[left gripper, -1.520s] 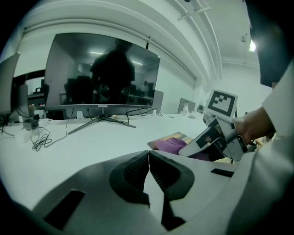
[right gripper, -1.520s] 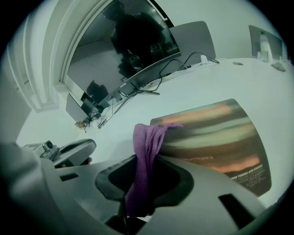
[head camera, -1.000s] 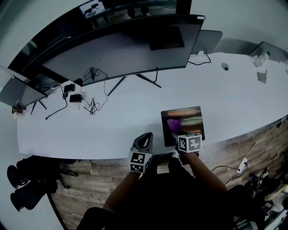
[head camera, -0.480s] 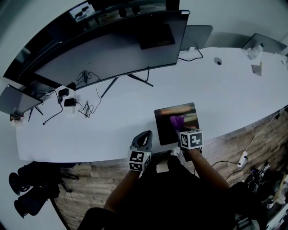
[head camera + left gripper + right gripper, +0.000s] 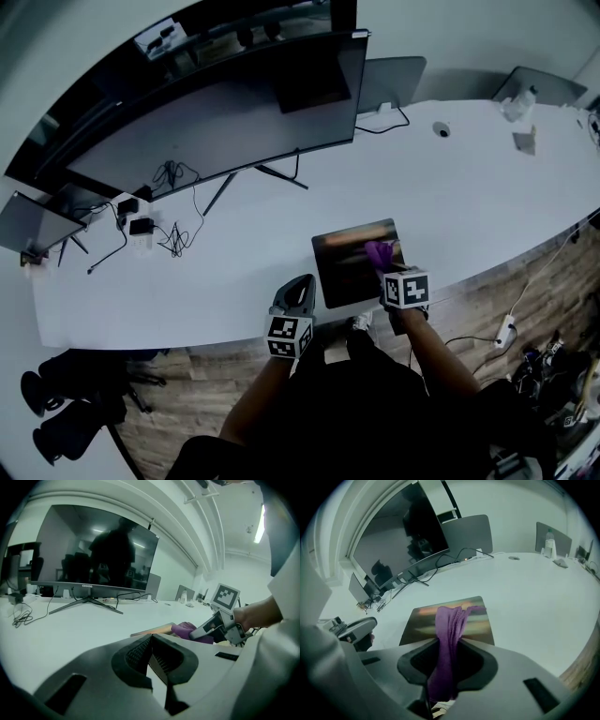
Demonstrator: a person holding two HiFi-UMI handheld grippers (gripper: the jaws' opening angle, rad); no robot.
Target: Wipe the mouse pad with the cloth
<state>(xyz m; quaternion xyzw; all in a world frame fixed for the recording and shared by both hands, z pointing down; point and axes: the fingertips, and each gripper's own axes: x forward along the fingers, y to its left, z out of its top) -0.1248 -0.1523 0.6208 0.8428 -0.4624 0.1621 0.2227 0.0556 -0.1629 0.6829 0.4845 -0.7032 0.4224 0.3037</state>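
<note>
One limp purple cloth (image 5: 450, 616) in right tongs (image 5: 449, 643) touches rectangular mouse pad (image 5: 477, 625).

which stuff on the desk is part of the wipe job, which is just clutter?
In the job:
- mouse pad
- purple cloth, clamped in the right tongs, trailing over the pad

Just lying about:
- monitor
- cable tangle by its stand
- bottle at the far end
- left tongs, shut on nothing, left of the pad
</note>
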